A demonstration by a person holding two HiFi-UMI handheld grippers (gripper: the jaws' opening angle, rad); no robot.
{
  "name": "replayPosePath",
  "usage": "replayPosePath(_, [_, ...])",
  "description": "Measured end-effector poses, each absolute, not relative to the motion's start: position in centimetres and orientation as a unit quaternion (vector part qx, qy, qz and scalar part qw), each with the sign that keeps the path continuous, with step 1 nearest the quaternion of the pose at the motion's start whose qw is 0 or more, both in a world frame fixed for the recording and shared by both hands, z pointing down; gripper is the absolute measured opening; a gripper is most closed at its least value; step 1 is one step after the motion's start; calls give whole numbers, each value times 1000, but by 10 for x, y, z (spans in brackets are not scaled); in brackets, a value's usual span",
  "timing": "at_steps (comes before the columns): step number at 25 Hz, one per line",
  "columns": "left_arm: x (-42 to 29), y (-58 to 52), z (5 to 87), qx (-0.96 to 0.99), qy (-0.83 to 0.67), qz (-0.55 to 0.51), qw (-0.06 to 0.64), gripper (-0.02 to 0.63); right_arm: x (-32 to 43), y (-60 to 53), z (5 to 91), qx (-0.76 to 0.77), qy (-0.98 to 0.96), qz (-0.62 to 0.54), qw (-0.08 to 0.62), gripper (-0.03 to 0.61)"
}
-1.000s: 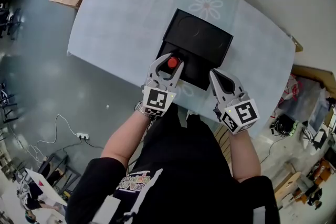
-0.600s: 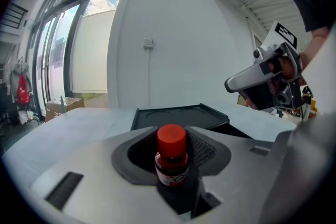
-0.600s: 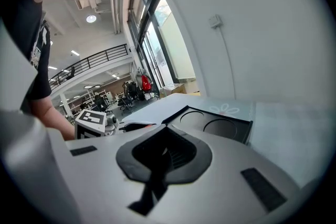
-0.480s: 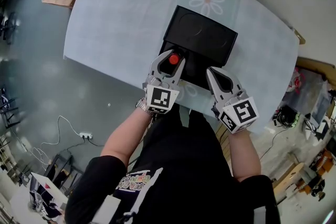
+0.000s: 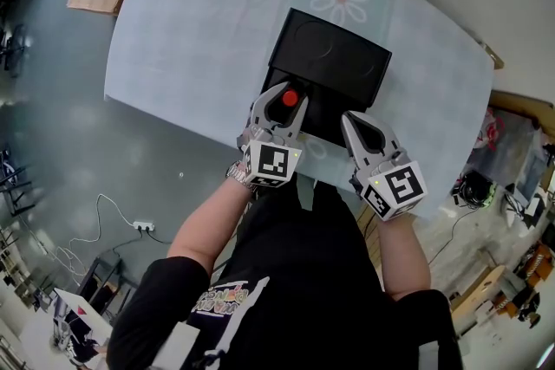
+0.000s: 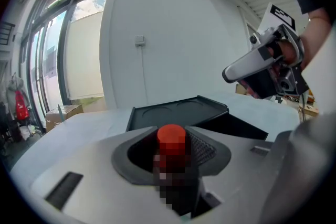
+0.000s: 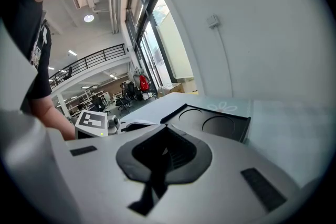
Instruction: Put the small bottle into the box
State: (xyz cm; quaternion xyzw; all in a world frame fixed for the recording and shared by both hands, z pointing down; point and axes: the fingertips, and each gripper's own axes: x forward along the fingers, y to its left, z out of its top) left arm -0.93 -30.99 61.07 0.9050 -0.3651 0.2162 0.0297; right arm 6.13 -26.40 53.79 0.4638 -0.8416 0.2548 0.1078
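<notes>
The pale blue cloth-covered table with a white flower print [image 5: 199,22] carries a black rectangular box [image 5: 325,115] near its near edge. The box's flat lid with two round recesses [image 5: 334,56] lies open on the far side. The left gripper [image 5: 289,91] has its jaws set wide and closed on the small dark bottle with a red cap [image 6: 171,140], which stands upright between the pads at the box's near left corner. The right gripper [image 5: 354,121] has its jaws together on nothing and sits at the box's near right edge. The main risk, as I judge it, is letting go too early. The bottle looks to be close to the near left wall and not over the middle of the cavity, so it could catch the rim and tip onto the cloth or topple inside. A drop from height could also make it bounce or fall on its side. The right gripper is near enough that a sideways move could knock it. The head view alone gives the layout: both grippers, the cavity and where the bottle sits against the box outline. The left gripper view alone shows the pads on the bottle's body below the cap, though part of the body is obscured. The right gripper view alone confirms nothing lies between its own closed jaws.
</notes>
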Motion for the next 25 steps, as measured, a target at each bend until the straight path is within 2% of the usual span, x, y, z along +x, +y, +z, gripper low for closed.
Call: replayPosePath(25, [-18,-298,593,885,-405,229,5,181,73,-247,513,451,-857,229,94,8])
